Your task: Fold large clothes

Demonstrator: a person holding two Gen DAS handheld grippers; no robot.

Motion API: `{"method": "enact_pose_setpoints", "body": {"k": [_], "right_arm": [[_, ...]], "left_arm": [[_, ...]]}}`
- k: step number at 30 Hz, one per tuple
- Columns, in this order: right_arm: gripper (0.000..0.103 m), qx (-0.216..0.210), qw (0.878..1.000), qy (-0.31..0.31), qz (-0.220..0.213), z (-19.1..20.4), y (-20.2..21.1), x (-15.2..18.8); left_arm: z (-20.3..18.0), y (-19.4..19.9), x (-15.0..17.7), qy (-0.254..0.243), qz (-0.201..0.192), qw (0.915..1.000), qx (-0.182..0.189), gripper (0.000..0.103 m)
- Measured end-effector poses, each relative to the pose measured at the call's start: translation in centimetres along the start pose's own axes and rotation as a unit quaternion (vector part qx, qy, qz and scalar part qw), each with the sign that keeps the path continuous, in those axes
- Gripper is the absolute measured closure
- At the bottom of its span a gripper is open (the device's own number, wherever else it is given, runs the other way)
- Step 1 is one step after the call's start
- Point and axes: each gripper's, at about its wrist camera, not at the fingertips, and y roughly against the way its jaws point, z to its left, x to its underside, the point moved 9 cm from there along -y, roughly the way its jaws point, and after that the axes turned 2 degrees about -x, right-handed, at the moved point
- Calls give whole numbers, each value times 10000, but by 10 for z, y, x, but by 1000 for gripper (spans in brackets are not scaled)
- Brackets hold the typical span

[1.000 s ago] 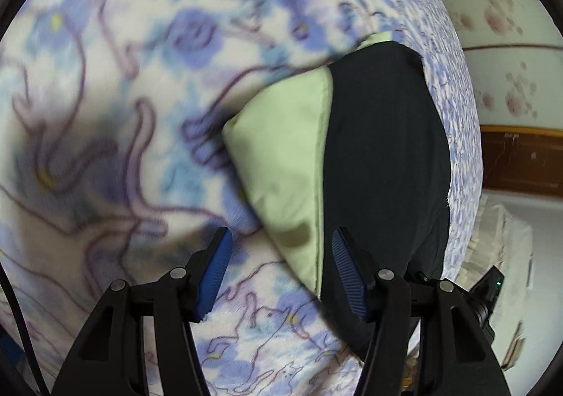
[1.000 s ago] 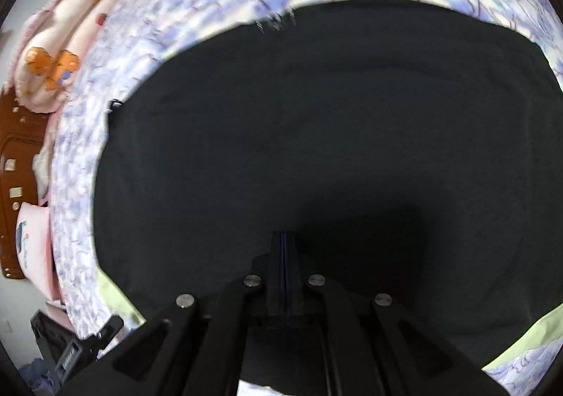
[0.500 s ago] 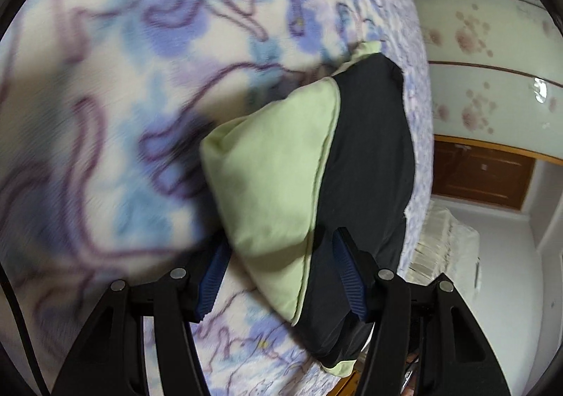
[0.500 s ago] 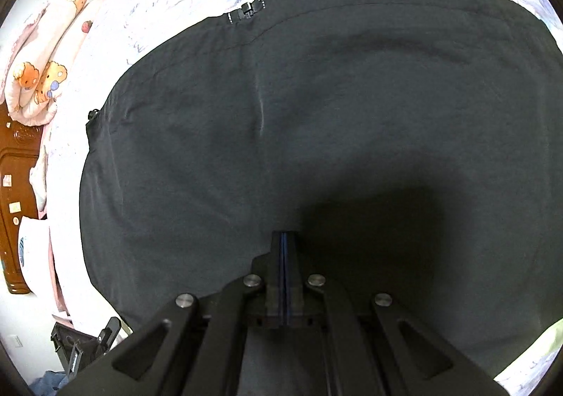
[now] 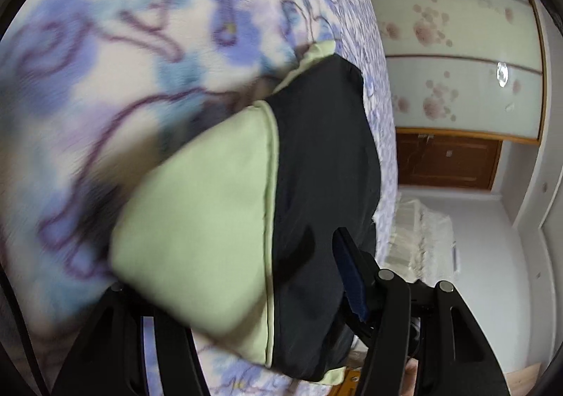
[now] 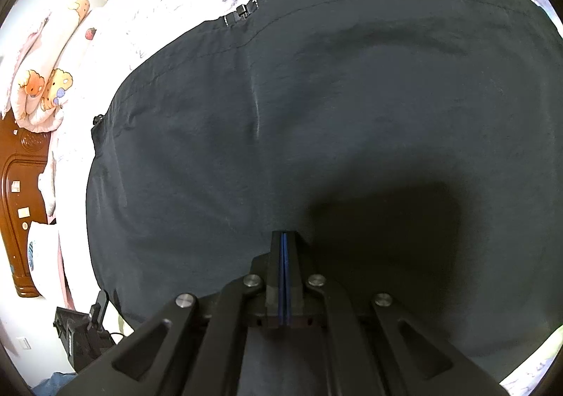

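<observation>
1. Closer now than a second ago, the green-lined corner of the dark garment (image 5: 327, 192) fills the space ahead of your left gripper (image 5: 246, 287); the flowered bedspread (image 5: 105, 44) has slid up and away as the tool tipped down towards it.
2. Spread over the bed, the garment covers nearly all of the right wrist view, its dark shell uppermost, with a zip end (image 6: 241, 12) showing at the far edge.
3. Seen from the left wrist, the pale green lining (image 5: 197, 220) is turned outward at one folded-back corner, beside the bed's edge and the wardrobe (image 5: 454, 55) beyond.
4. Your left jaws stand partly open with the green corner lying between them; the left finger is hidden under the cloth, so whether the pads already touch it cannot be told.
5. Your right gripper (image 6: 284, 248) points steeply down over the dark cloth, jaws fully closed with nothing visible between the blue pads.
6. Judged from this, the step in hand is taking hold of the corner for a fold.
7. Next, you would likely need to close on both layers, shell and lining together, before lifting.
</observation>
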Motion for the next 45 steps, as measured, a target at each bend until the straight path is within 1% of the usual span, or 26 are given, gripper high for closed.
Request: {"method": "enact_pose_setpoints", "body": {"k": [2,6,8,9,10,11,12,13,15,17,18,21,22,24,26,28,29,31,32,34,36,38,40,42,43,45], "right_arm": [[103,4,10000,-4,-2,0,-1,0],[103,0,10000,-2,-81,1,-2,0],[103,51,9998,108,-129,3,-1,0],[103,84,9998,143,-133,3,-1,0],[103,99,9997,142,-142,3,-1,-1],[103,127,9997,113,-156,3,-1,-3],[103,155,9997,76,-146,2,-1,-3],[103,179,9997,56,-143,3,-1,-4],[103,277,9994,86,-166,3,-1,-4],[103,456,9982,316,-210,7,-2,-4],[103,526,9975,426,-218,9,-4,-4],[103,633,9963,539,-229,9,-6,-5],[103,648,9960,567,-225,9,-7,-5],[103,666,9957,596,-224,9,-7,-6],[103,628,9960,585,-250,8,-6,-6],[103,526,9967,548,-291,7,-5,-6],[103,468,9971,517,-308,7,-5,-5],[103,282,9981,431,-333,3,-2,-4],[103,196,9985,396,-337,0,0,-3],[103,-46,9989,332,-324,-4,2,-3],[103,-261,9988,295,-287,-8,5,-4],[103,-605,9977,224,-203,-15,8,-6],[103,-919,9957,127,-80,-23,13,-9],[103,-1029,9946,116,-26,-35,22,-14],[103,-1021,9947,145,-44,-40,26,-16],[103,-1007,9944,294,-154,-55,46,-23]], "left_arm": [[-4,-8,-6,-18,-8,9999,-122,46],[-4,-17,-14,238,-196,9992,-237,46],[-4,-18,-15,246,-281,9988,-316,58],[-2,-18,-14,260,-294,9986,-360,67],[-1,-19,-14,350,-313,9983,-344,72],[0,-17,-14,461,-348,9980,-261,76],[1,-17,-13,543,-368,9977,-179,85],[-3,-17,-14,612,-395,9973,-120,90],[-10,-16,-15,466,-485,9974,-257,92],[-28,-17,-15,-7,-630,9970,-459,93],[-37,-14,-14,-156,-657,9969,-407,94],[-78,-10,-8,-573,-616,9959,339,94],[-87,-9,-7,-729,-596,9947,422,94],[-119,-8,0,-1323,-522,9881,578,95],[-143,-6,4,-1651,-466,9821,785,95],[-174,-3,17,-2029,-334,9722,1120,95],[-189,-2,26,-2248,-279,9667,1194,95],[-215,-3,43,-2718,-159,9544,1221,95],[-224,-5,49,-2864,-125,9501,1229,95],[-247,-10,73,-3221,-15,9377,1303,95],[-264,-18,90,-3459,37,9286,1342,95],[-285,-31,106,-3674,24,9206,1325,95],[-300,-40,128,-3977,-38,9099,1180,94],[-312,-49,150,-4280,-77,8984,982,94],[-315,-55,156,-4375,-67,8947,902,94],[-321,-68,183,-4682,-74,8812,649,94]]}}
